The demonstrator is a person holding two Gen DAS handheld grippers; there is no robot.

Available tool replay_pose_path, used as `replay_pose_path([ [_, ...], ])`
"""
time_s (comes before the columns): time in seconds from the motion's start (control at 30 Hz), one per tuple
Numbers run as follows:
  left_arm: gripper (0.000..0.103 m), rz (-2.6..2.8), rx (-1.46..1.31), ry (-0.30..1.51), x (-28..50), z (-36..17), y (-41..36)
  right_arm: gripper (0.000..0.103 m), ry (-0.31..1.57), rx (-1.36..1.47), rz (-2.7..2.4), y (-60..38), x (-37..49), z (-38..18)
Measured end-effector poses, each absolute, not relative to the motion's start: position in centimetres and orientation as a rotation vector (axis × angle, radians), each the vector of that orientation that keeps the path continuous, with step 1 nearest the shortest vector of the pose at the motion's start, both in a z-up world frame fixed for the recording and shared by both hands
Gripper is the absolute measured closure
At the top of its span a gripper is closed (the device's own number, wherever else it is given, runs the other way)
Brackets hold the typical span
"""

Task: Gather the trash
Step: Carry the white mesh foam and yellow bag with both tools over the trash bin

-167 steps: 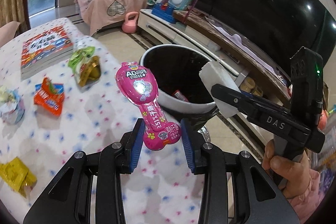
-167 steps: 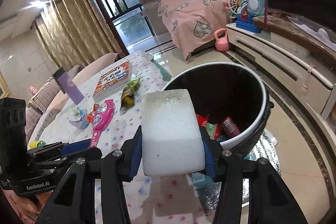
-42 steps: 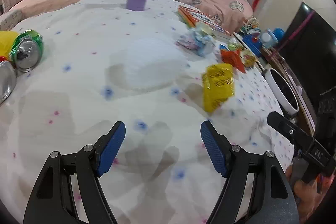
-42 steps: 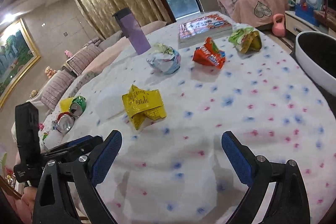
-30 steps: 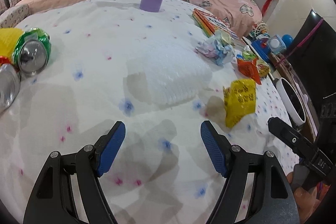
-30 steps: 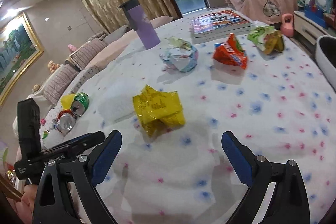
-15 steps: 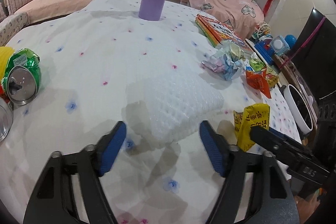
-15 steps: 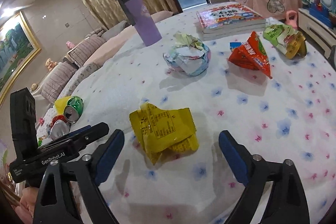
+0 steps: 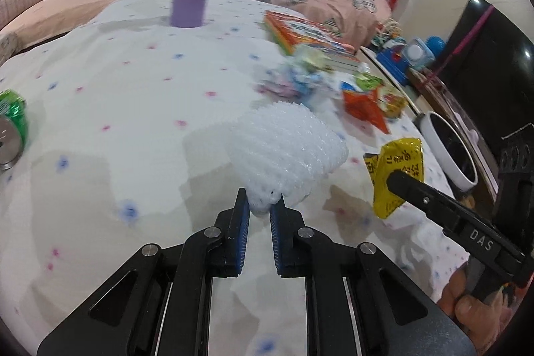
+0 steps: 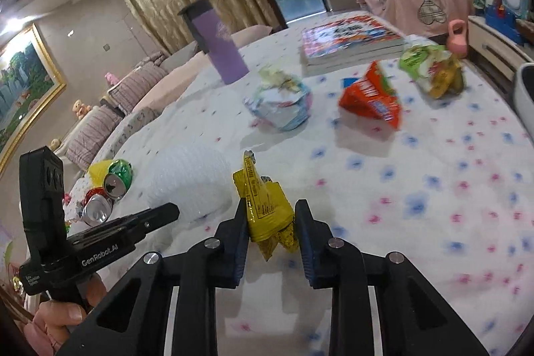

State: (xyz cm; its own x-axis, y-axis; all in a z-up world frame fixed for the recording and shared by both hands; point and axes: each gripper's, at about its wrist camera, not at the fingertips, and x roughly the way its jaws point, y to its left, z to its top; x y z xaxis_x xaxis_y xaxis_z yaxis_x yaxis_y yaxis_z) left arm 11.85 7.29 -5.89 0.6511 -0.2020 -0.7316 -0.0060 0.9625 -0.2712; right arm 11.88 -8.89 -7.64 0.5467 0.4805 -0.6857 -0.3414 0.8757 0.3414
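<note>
My left gripper [image 9: 259, 210] is shut on the near corner of a white bubble-wrap sheet [image 9: 287, 152], lifted off the dotted tablecloth. My right gripper [image 10: 270, 216] is shut on a crumpled yellow wrapper [image 10: 265, 206]; the wrapper also shows in the left wrist view [image 9: 397, 175]. The bubble wrap shows in the right wrist view [image 10: 190, 179]. Other trash lies farther on: a crumpled foil bag [image 10: 278, 102], an orange snack bag [image 10: 370, 99], a green-yellow wrapper [image 10: 434, 72]. The black bin with a white rim [image 9: 449, 152] stands beyond the table's right edge.
A purple tumbler [image 10: 218, 42] and a stack of books [image 10: 350, 37] stand at the far side of the table. Crushed cans [image 10: 106, 189] lie at the left edge; one shows in the left wrist view [image 9: 10, 129]. A TV console is at the right.
Both grippers were open half a second ago. The left has shut on the bubble wrap and the right on the yellow wrapper, and both items are lifted a little.
</note>
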Motion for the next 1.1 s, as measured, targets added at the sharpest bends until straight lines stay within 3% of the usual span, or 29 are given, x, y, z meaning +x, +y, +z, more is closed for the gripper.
replay_pose_path([
  [1.1, 0.092, -0.378, -0.116, 0.855, 15.0, -2.8, -8.5, 0.076, 0.781, 0.261, 0.244, -25.2, 10.3, -4.6],
])
